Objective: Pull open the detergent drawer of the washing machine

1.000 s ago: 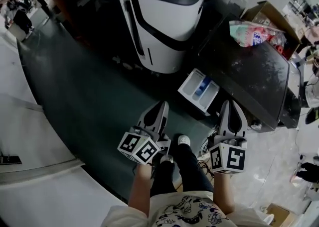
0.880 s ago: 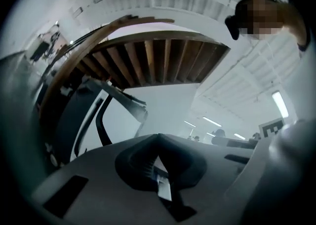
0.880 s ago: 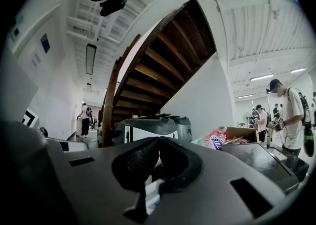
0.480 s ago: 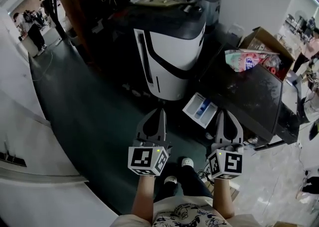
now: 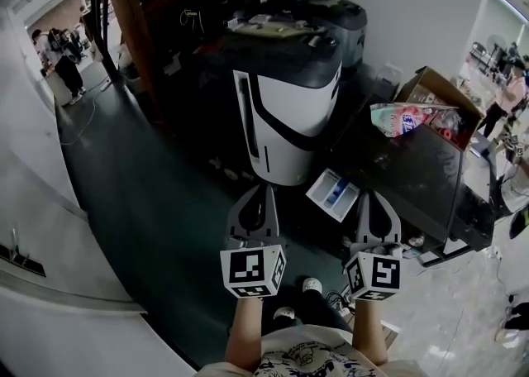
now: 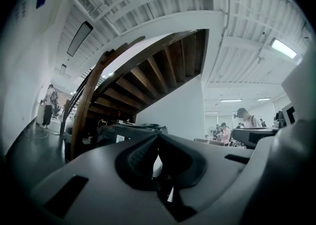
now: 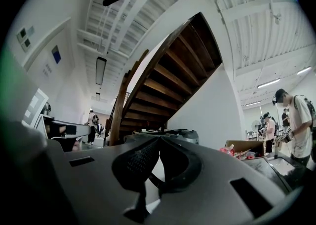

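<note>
The washing machine [image 5: 413, 164], dark with a glossy top, sits at 3 o'clock in the head view. At 2 o'clock on its top, a cardboard box [image 5: 426, 84] holds bright packets [image 5: 402, 119]. The detergent drawer [image 5: 333, 193] juts out open at 4 o'clock, white with a blue insert. The left claw [image 5: 265, 190] and right claw [image 5: 370, 197] flank it, both pinched closed and empty.

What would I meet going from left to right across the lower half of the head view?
Grey left gripper, jaws shut → white pulled-out detergent drawer with a blue insert → grey right gripper, jaws shut.
</note>
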`<state>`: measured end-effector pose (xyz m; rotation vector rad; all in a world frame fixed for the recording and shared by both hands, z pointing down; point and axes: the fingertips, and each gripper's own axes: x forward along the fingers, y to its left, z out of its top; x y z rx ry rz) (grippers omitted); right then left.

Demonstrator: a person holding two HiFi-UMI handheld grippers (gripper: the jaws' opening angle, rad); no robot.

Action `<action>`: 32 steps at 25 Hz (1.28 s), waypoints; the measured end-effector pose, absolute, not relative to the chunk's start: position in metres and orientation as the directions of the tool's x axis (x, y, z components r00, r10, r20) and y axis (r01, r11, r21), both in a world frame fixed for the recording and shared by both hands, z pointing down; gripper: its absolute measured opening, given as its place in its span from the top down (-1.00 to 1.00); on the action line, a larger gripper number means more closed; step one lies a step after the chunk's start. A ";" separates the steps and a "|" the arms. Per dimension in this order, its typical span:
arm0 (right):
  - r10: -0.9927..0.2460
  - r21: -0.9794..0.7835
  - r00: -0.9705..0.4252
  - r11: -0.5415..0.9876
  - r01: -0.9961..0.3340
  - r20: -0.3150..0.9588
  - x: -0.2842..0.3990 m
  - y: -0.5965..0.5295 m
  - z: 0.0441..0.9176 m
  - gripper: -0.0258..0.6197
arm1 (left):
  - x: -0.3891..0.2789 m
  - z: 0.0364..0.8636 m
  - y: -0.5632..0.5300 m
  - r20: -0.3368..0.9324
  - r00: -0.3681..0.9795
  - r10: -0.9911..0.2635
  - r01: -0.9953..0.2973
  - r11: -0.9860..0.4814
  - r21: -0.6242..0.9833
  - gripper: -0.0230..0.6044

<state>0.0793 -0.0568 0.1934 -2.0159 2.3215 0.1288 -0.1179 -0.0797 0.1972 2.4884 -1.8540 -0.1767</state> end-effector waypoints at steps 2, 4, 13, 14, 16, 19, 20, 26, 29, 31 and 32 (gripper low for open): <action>-0.984 0.025 -0.143 0.141 -0.990 -0.109 0.078 -0.052 0.191 0.89 | -0.119 0.193 -0.074 -0.074 0.276 -0.958 -0.956 -0.282 0.079 0.88; -0.982 0.025 -0.147 0.145 -0.989 -0.114 0.074 -0.048 0.189 0.89 | -0.120 0.189 -0.069 -0.079 0.277 -0.958 -0.957 -0.282 0.068 0.88; -0.983 0.033 -0.143 0.140 -0.990 -0.116 0.062 -0.037 0.183 0.89 | -0.125 0.180 -0.055 -0.088 0.300 -0.950 -0.951 -0.305 0.047 0.88; -0.983 0.035 -0.141 0.138 -0.990 -0.116 0.063 -0.037 0.183 0.89 | -0.125 0.180 -0.056 -0.088 0.302 -0.949 -0.951 -0.307 0.046 0.88; -0.984 0.036 -0.137 0.133 -0.990 -0.118 0.063 -0.038 0.184 0.89 | -0.124 0.181 -0.057 -0.086 0.306 -0.948 -0.950 -0.311 0.043 0.88; -0.984 0.041 -0.133 0.129 -0.991 -0.118 0.064 -0.038 0.184 0.89 | -0.123 0.182 -0.058 -0.086 0.314 -0.945 -0.947 -0.318 0.039 0.88; -0.984 0.043 -0.133 0.128 -0.991 -0.117 0.064 -0.039 0.184 0.89 | -0.122 0.182 -0.058 -0.086 0.317 -0.945 -0.946 -0.321 0.037 0.88; -0.986 0.043 -0.126 0.122 -0.992 -0.110 0.065 -0.039 0.187 0.89 | -0.122 0.184 -0.060 -0.081 0.321 -0.944 -0.945 -0.325 0.032 0.88; -0.986 0.041 -0.125 0.121 -0.992 -0.106 0.066 -0.039 0.189 0.89 | -0.122 0.185 -0.061 -0.080 0.319 -0.944 -0.946 -0.323 0.034 0.88; -0.987 0.038 -0.123 0.120 -0.992 -0.106 0.069 -0.040 0.189 0.89 | -0.119 0.186 -0.061 -0.078 0.321 -0.944 -0.945 -0.324 0.034 0.88; -0.987 0.036 -0.123 0.120 -0.992 -0.105 0.070 -0.040 0.190 0.89 | -0.118 0.186 -0.061 -0.077 0.322 -0.944 -0.945 -0.325 0.034 0.88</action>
